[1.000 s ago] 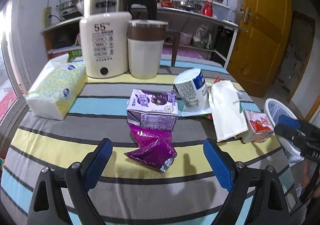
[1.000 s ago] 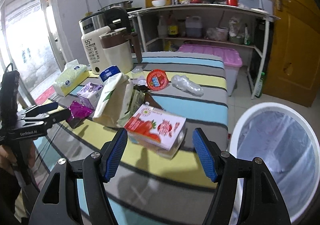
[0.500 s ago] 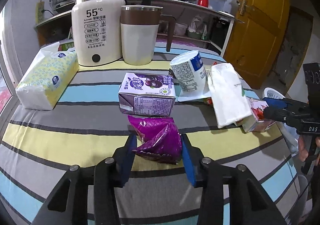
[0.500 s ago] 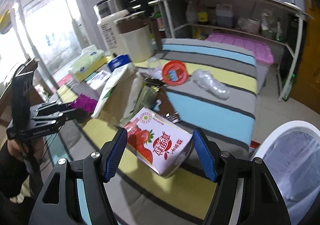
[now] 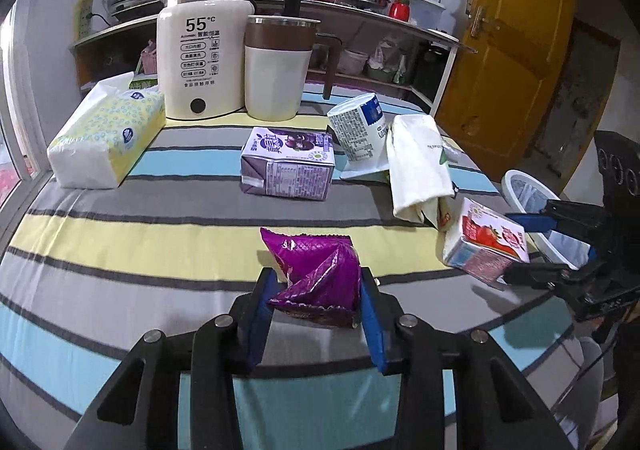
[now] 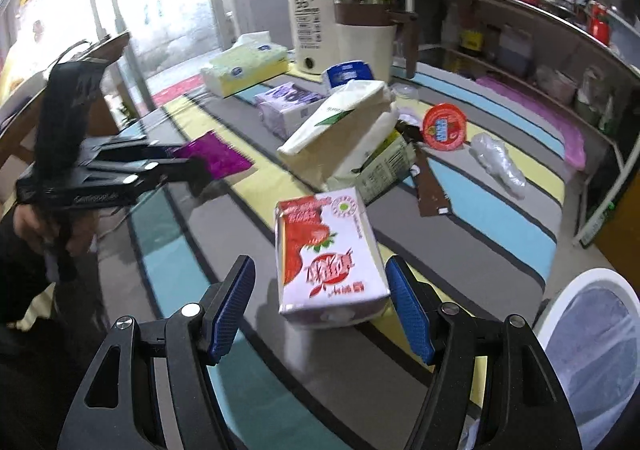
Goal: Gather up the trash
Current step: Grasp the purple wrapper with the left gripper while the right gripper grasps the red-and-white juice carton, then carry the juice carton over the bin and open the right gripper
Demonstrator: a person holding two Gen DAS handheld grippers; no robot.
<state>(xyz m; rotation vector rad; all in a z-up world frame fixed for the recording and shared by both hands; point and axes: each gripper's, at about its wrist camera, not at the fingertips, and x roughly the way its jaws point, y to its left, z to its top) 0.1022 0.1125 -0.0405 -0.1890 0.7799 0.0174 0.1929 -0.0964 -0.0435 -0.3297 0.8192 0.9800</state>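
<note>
A crumpled purple snack wrapper (image 5: 316, 266) lies on the striped tablecloth (image 5: 120, 250) near the front edge. My left gripper (image 5: 316, 282) has both blue pads against its sides, and the jaws are still closing on it. The same grip shows in the right wrist view, left gripper (image 6: 192, 169) on the wrapper (image 6: 218, 157). A strawberry milk carton (image 6: 328, 250) lies at the table's right edge. My right gripper (image 6: 320, 270) straddles it, open, with a gap on each side. The white trash bin (image 6: 560, 314) stands below the table edge to the right.
Farther back lie a purple drink carton (image 5: 288, 165), a tipped yoghurt cup (image 5: 356, 129), a white bag (image 5: 416, 161), a tissue pack (image 5: 104, 137), a kettle (image 5: 200, 57) and a mug (image 5: 276, 69). A red lid (image 6: 444, 125) and clear plastic (image 6: 496, 161) lie near the far right.
The left gripper went from wide open to closed around the purple wrapper and moved in on it. The right gripper rolled and came down around the strawberry carton.
</note>
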